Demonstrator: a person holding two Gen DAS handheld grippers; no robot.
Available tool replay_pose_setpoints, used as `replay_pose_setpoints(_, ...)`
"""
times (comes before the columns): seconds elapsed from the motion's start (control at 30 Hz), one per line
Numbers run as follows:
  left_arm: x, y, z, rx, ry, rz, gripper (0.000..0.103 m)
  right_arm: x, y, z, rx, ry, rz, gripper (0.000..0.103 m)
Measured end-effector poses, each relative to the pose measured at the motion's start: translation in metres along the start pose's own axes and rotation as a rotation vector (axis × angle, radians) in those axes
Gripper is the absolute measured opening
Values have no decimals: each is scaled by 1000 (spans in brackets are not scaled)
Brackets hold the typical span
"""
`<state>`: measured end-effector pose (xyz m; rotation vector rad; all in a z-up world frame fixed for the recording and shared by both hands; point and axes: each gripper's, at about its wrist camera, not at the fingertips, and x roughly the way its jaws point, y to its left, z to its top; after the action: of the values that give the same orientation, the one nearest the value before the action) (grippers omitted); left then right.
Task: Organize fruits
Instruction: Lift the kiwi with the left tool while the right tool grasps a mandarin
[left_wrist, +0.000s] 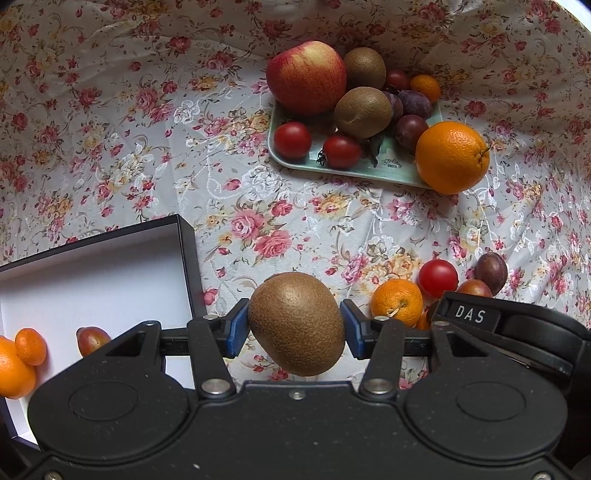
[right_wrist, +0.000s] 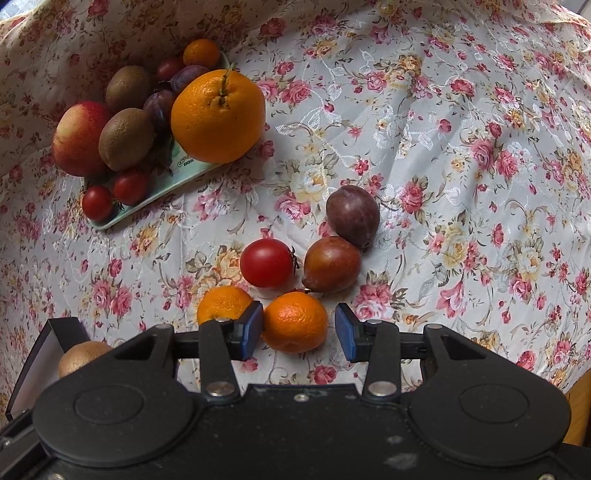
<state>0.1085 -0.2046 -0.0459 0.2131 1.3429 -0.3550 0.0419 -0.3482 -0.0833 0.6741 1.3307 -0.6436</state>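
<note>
**A:** Start with your left wrist view. What is your left gripper (left_wrist: 296, 325) doing?

**B:** It pinches a kiwi (left_wrist: 296, 323) crosswise, both blue pads pressed against its sides. The kiwi hangs above the floral tablecloth (left_wrist: 110, 147), just right of the open box (left_wrist: 110, 273).

**A:** And what can you see in the box?

**B:** Its white floor holds a small orange fruit (left_wrist: 30, 346), a reddish plum (left_wrist: 91, 339) and a bigger orange (left_wrist: 13, 369) that the frame edge cuts off. Your gripper's body hides the box's near part.

**A:** Further out?

**B:** A green tray (left_wrist: 369, 166) carries an apple (left_wrist: 306, 77), two kiwis, tomatoes and plums, with a large orange (left_wrist: 452, 157) at its right corner. On the right, part of your other gripper covers some loose fruit.

**A:** Now your right wrist view.

**B:** Your right gripper (right_wrist: 299, 326) is spread around a mandarin (right_wrist: 294, 320) lying on the cloth. The left pad (right_wrist: 251, 328) touches or nearly touches it; the right pad stands apart from it. A second mandarin (right_wrist: 221, 304) sits behind the left pad, partly hidden.

**A:** Anything else?

**B:** A tomato (right_wrist: 266, 263), a brownish plum (right_wrist: 331, 264) and a dark plum (right_wrist: 352, 211) lie beyond. At lower left, the held kiwi peeks out beside the box's edge, mostly blocked.
</note>
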Motion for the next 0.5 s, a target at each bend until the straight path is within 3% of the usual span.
replay_pose_setpoints(0.3,-1,8,0,-8,-1,3,57,5,12,-2,-38,-30,-49,44)
replay_pose_setpoints(0.5,-2,12,-1,-12,-1,3,57,16,18,-4,-81,8,-72,44)
